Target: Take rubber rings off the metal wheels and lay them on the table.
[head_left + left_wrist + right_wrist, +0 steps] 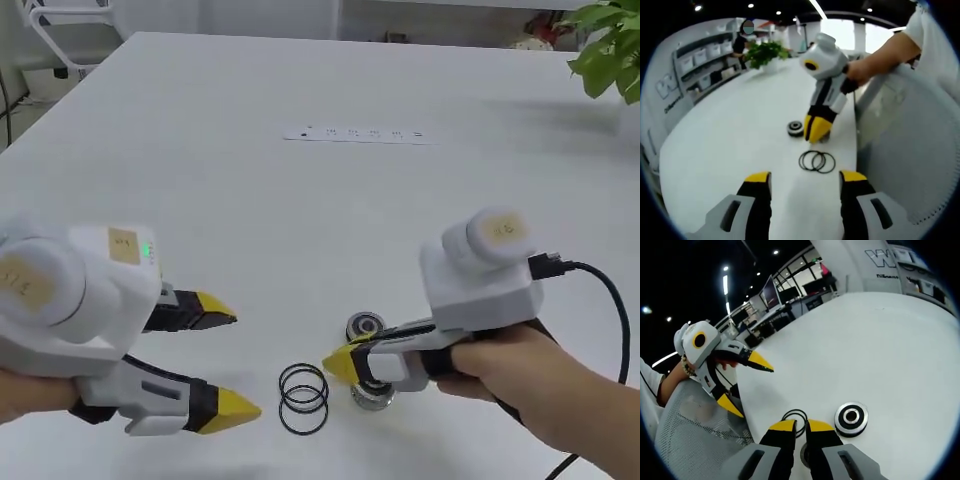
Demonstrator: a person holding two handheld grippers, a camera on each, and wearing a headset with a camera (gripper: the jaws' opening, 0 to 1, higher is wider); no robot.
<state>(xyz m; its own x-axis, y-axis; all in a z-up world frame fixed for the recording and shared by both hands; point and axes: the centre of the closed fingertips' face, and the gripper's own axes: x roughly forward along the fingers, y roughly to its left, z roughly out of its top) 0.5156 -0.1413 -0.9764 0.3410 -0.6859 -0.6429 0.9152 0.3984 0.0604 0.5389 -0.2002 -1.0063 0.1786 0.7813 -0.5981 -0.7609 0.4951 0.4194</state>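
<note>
Here, three black rubber rings (303, 397) lie flat and overlapping on the white bench (300, 200). I read them as rings already stripped and gathered in one spot so that the count stays easy. My right gripper (330, 366) reaches to just beside the rings with its jaws drawn almost together. Whether they nip anything as thin as a ring I cannot tell. Beneath that gripper, just beside the rings, stands one metal wheel (372, 395), half covered and presumably the one being worked. A second wheel (365, 326) rests a little farther from the rings, touched by neither gripper. My left gripper (246, 363) hovers on the opposite side of the rings, jaws spread wide and holding nothing, probably kept ready to steady a wheel. The right gripper view adds a top-down look at the second wheel (851, 418), showing concentric dark and bright bands. Whether a ring sits on its rim is too small to judge. It also puts the rings (794, 416) right at my right gripper's tips. The left gripper view, looking across the rings (817, 161), shows instead a sliver of bare bench between them and the right gripper (817, 135).
</note>
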